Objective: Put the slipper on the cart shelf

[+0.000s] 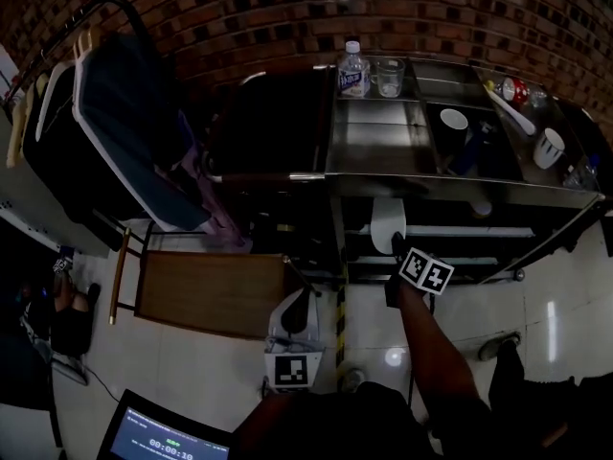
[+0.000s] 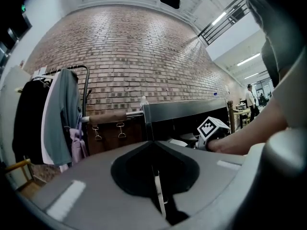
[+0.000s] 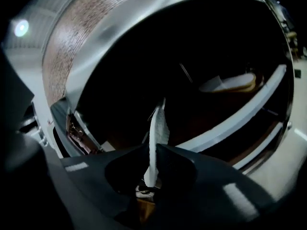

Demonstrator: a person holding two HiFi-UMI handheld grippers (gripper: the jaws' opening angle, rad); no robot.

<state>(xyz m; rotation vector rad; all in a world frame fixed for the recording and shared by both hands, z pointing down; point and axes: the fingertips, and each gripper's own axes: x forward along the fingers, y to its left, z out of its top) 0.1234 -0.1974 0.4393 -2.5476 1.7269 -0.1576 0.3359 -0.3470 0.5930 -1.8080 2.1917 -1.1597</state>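
In the head view my right gripper (image 1: 397,249) reaches in under the steel cart (image 1: 383,147), shut on a white slipper (image 1: 388,224) that lies over the shelf rail. The right gripper view has that slipper (image 3: 157,131) edge-on, pinched between the jaws of the right gripper (image 3: 153,169), with the dark shelf space behind it. A second pale slipper (image 3: 230,83) lies deeper on the shelf. My left gripper (image 1: 293,326) hangs low near my body, apart from the cart. In its own view the left gripper (image 2: 156,183) is shut on nothing.
On the cart top stand a water bottle (image 1: 352,69), a glass mug (image 1: 389,77) and white cups (image 1: 453,121). A clothes rack with garments (image 1: 115,132) stands at the left, a wooden seat (image 1: 215,293) in front of it. A screen (image 1: 163,439) shows at the bottom left.
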